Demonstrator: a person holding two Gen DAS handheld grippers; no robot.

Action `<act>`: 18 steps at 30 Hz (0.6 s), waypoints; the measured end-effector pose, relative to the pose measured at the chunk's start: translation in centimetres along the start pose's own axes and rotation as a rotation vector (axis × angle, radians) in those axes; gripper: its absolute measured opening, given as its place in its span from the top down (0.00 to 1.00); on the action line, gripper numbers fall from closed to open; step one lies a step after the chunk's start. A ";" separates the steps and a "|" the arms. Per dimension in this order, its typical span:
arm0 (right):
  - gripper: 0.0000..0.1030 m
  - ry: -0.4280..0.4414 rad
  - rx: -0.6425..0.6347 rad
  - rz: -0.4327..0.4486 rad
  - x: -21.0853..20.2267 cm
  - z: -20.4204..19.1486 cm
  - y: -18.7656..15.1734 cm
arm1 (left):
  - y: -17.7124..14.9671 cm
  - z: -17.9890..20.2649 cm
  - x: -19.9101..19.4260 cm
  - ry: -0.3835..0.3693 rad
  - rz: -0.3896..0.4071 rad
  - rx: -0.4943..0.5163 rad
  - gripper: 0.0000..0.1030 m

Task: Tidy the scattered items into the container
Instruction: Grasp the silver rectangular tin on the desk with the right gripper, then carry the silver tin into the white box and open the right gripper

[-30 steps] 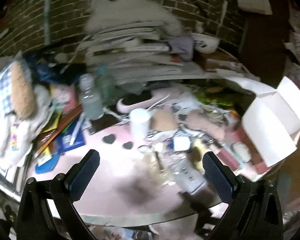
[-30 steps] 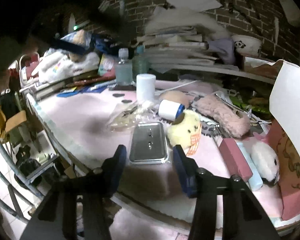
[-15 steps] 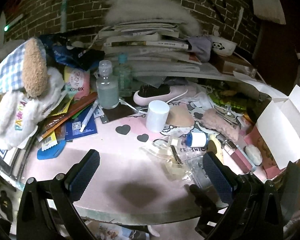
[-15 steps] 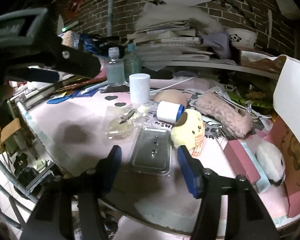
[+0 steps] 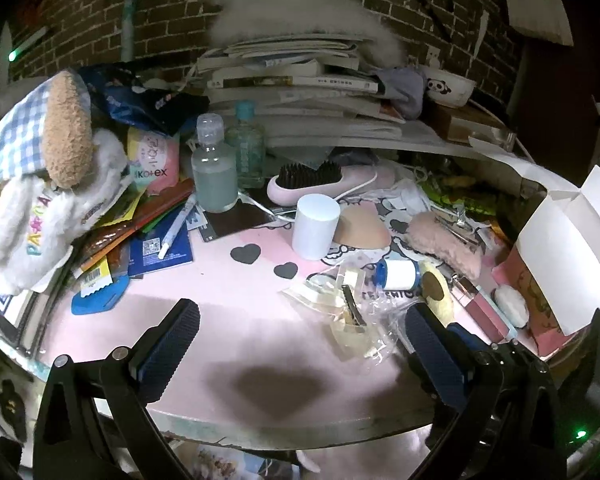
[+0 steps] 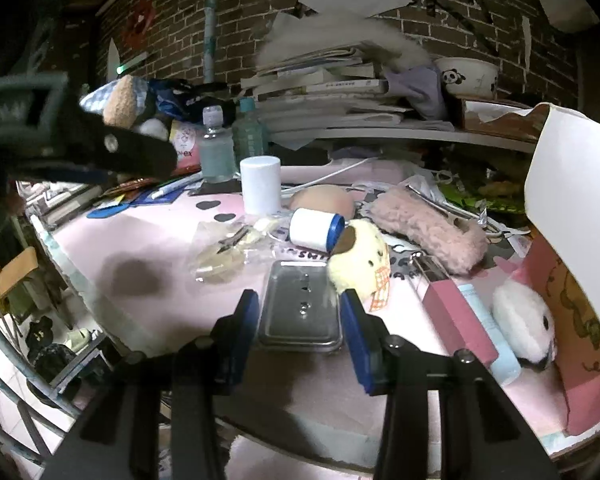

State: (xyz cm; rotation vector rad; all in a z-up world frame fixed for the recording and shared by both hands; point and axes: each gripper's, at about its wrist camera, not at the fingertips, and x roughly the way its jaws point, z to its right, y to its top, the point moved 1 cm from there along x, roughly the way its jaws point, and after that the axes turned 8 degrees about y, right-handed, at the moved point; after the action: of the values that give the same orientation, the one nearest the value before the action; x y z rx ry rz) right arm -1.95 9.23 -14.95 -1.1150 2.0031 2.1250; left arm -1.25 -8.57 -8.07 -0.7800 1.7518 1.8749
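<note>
**Clear tray sits between your right gripper's closing jaws**

Your right gripper has its jaws closing around the clear plastic tray, which lies flat near the front edge of the pink surface. The tray's long axis runs straight away from you, in line with the fingers; whether the pads touch its sides you cannot tell. Just beside its far right corner lies the yellow plush, with the white roll beyond it.

Your left gripper hangs with jaws wide apart and nothing between them, over bare pink surface.

Only the right wrist view shows the tray and the white plush by the pink box. Only the left wrist view shows the hairbrush and the heap of packets and plush on the left.
</note>
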 end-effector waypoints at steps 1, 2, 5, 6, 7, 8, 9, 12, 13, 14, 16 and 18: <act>0.62 0.006 0.004 -0.002 -0.1 0.0 0.1 | 0.0 0.0 0.0 0.003 0.002 -0.001 0.00; 0.62 0.012 0.007 -0.001 -0.3 0.1 0.2 | 0.1 -0.1 -0.1 0.005 0.003 -0.003 0.00; 0.62 0.031 0.009 0.014 -1.0 -0.1 0.6 | 0.1 -0.3 -0.2 0.004 0.005 -0.009 0.00; 0.62 0.034 0.008 0.022 -1.2 -0.2 0.8 | 0.2 -0.4 -0.3 0.005 0.006 -0.011 0.00; 0.62 0.030 0.001 0.035 -1.5 -0.3 1.0 | 0.2 -0.4 -0.3 0.006 0.007 -0.013 0.00; 0.62 0.021 -0.013 0.050 -1.7 -0.5 1.2 | 0.2 -0.5 -0.3 0.007 0.008 -0.014 0.00; 0.62 0.015 -0.023 0.063 -2.0 -0.7 1.4 | 0.2 -0.5 -0.2 0.009 0.006 -0.015 0.00; 0.62 0.011 -0.030 0.075 -2.1 -0.7 1.9 | 0.2 -0.6 -0.1 0.013 0.004 -0.015 0.00; 0.62 0.002 -0.035 0.079 -2.1 -0.7 2.0 | 0.2 -0.5 -0.1 0.011 0.005 -0.015 0.00; 0.62 -0.012 -0.043 0.085 -2.1 -0.7 2.2 | 0.2 -0.5 -0.1 0.009 0.004 -0.015 0.00; 0.62 -0.037 -0.058 0.101 -2.1 -0.6 2.5 | 0.2 -0.4 0.0 0.006 0.000 -0.012 0.00; 0.62 -0.047 -0.062 0.112 -2.3 -0.3 2.8 | 0.3 -0.1 -0.1 -0.002 0.002 -0.008 0.00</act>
State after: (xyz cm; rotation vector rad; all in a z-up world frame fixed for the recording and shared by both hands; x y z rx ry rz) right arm -1.45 9.48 -11.34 -0.9718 2.0386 2.2581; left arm -1.33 -8.73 -7.75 -0.7793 1.7452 1.8847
